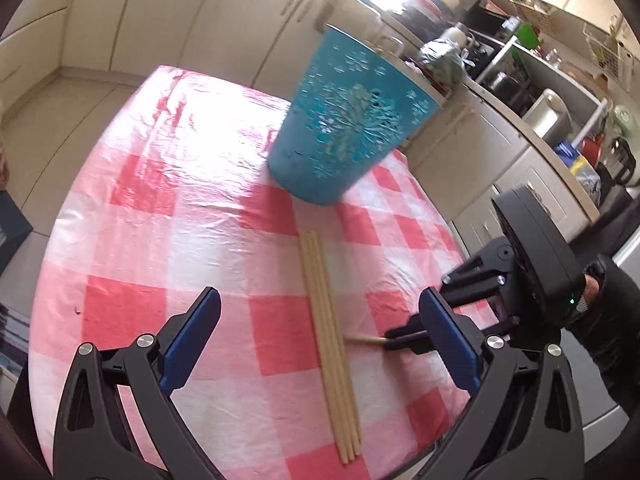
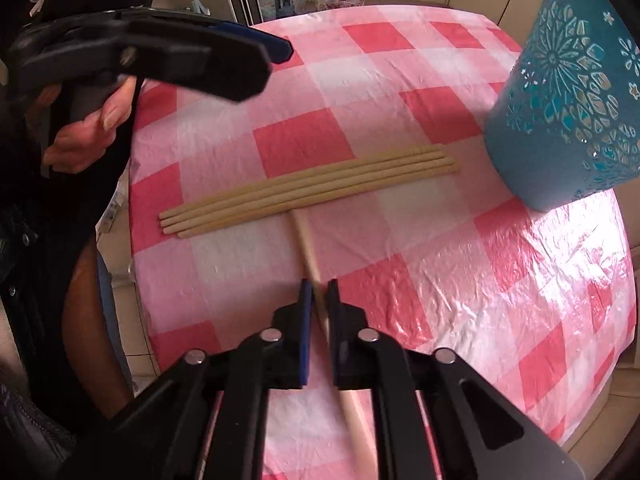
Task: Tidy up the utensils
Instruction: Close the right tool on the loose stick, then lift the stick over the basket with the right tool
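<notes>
We hold the right gripper point(image 2: 319, 294) clenched on a single pale wooden chopstick point(image 2: 305, 246), its black jaws with blue pads pressed against the stick from both sides. The stick runs forward between the fingers and its far tip comes up to, or just touches, the side of the bundle ahead; which of the two we cannot tell. In the left wrist view the same gripper point(image 1: 390, 338) reaches in from the right with that chopstick point(image 1: 362, 338) poking out of its tips toward the bundle.

Our left gripper point(image 1: 320, 336) is released, jaws spread wide with nothing between the pads, and it hangs above the cloth with the bundle lying under the gap. From the right wrist view it point(image 2: 276, 46) shows at the upper left, with a hand point(image 2: 90, 128) curled around its grip.

The four pale wooden chopsticks point(image 2: 308, 190) lie side by side, touching one another, flat on the pink-and-white checked plastic tablecloth point(image 2: 460, 288) over the round table. Beyond one end of the bundle, near but apart from it, stands the teal perforated holder with a cut-out flower pattern point(image 1: 340, 136). Cream kitchen cabinets point(image 1: 192, 20) and a cluttered counter point(image 1: 520, 92) lie behind.
</notes>
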Available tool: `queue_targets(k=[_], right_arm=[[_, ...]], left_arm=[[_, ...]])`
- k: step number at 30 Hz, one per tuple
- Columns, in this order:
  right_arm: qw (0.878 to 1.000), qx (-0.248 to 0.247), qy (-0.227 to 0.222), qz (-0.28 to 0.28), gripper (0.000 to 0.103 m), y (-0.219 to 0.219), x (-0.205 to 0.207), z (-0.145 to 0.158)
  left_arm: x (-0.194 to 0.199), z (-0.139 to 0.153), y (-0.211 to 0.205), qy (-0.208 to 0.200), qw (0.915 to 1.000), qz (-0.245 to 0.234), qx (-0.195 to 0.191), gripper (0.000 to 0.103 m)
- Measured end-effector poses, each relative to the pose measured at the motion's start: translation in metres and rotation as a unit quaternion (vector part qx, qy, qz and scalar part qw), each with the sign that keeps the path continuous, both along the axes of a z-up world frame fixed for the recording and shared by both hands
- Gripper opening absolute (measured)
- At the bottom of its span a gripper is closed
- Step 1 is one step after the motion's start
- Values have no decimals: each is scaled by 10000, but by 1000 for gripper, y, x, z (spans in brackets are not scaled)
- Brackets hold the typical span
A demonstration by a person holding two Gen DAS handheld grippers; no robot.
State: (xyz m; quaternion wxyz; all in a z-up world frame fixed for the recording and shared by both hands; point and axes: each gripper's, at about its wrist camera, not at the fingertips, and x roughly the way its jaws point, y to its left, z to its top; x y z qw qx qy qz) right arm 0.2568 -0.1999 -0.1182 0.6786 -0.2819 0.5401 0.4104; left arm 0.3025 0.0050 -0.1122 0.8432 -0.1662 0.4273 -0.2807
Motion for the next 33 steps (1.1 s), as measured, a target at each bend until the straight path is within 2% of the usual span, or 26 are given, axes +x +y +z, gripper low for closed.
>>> queue_targets(k=[2,5,7,8,12,15,17,20,23,24,26,27,29,31,32,33], right_arm=[[9998,72,-52,-162,6,-6,-2,3],[9946,690,-25,-775,6,-29,-1,19],[9830,1319,-90,-1276,6,-50,1,42],[9727,1720,-174,-1550,6,-62,3,58],[9183,3121,-765,-2312,6,-97,18,127],[8667,3888,-1461,-2761,6,-110,41,172],[8265,4290,-1924,-3095,6,-114,61,195],[7752,4565,-2472,-3601,6,-111,90,208],[7423,4390,-3009,-4072,6,-93,111,200],[7351,4322,-3108,-4198,6,-89,118,192],[7282,4112,-3233,-4429,6,-85,124,175],[7305,4035,-3235,-4459,6,-78,122,165],[7414,3828,-3188,-4497,6,-81,121,149],[7613,3572,-3119,-4421,6,-75,116,135],[7679,3468,-3127,-4386,10,-73,109,132],[7724,3411,-3130,-4349,18,-76,100,131]], left_arm=[[4,-3,10,26,9997,240,-49,95],[7,-5,22,18,9983,585,-86,95],[8,-5,22,-41,9976,696,5,95],[8,-4,21,-78,9972,736,100,95],[10,-6,11,-165,9963,750,393,95],[9,-8,4,-222,9952,724,625,95],[8,-10,1,-252,9945,706,725,95],[8,-11,-1,-315,9928,729,895,95],[8,-10,-1,-344,9916,763,983,95],[8,-10,-1,-354,9911,783,1015,95],[9,-10,-1,-357,9907,802,1043,95],[9,-10,0,-357,9905,808,1051,95],[9,-9,1,-380,9897,850,1088,95],[8,-8,1,-428,9886,882,1143,95],[6,-7,0,-475,9874,912,1199,95],[5,-6,-1,-526,9860,940,1273,95]])
